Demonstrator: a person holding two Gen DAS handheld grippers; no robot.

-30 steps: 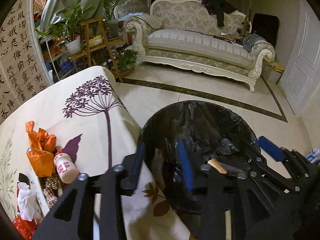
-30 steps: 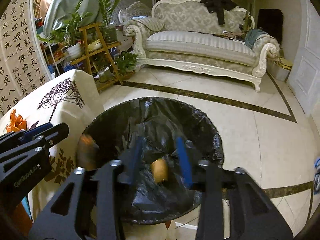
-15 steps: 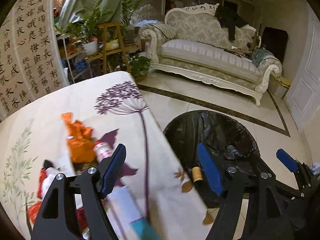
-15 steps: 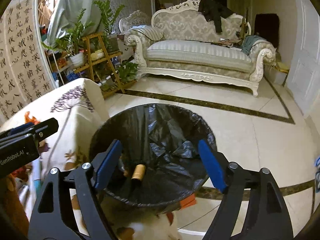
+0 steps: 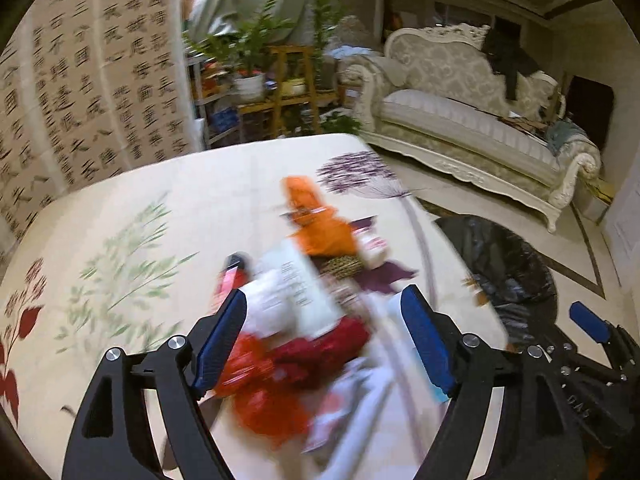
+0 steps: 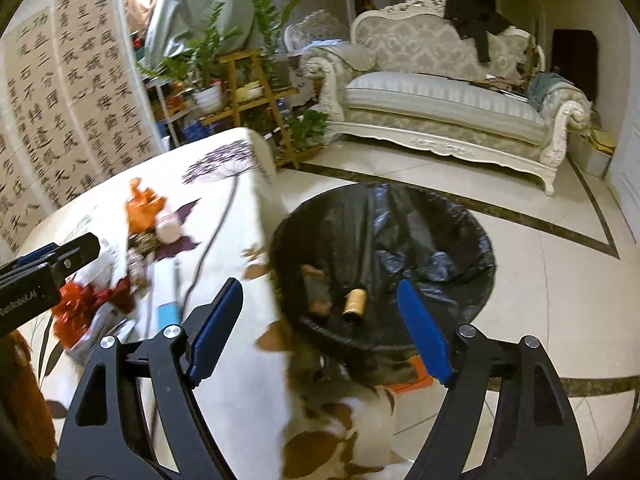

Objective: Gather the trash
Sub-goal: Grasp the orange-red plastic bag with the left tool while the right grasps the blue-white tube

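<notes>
writing: "GenRobot.AI" showing on the left gripper point(image 6: 48, 276)'s body, seen from the right wrist | left jaws opening wide, gripping nothing, hanging over the trash pile point(image 5: 304, 320) on the table point(image 5: 132, 216) | right gripper point(image 6: 320, 332) released, empty, hovering above the black-lined bin point(image 6: 384, 260), right of the table, a brown roll point(image 6: 355, 304) lying inside | far left: calligraphy screen point(image 6: 68, 112)

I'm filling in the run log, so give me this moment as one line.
left gripper: jaws opening, empty, over trash pile | right gripper: jaws open, empty | bin: holds spool
</notes>
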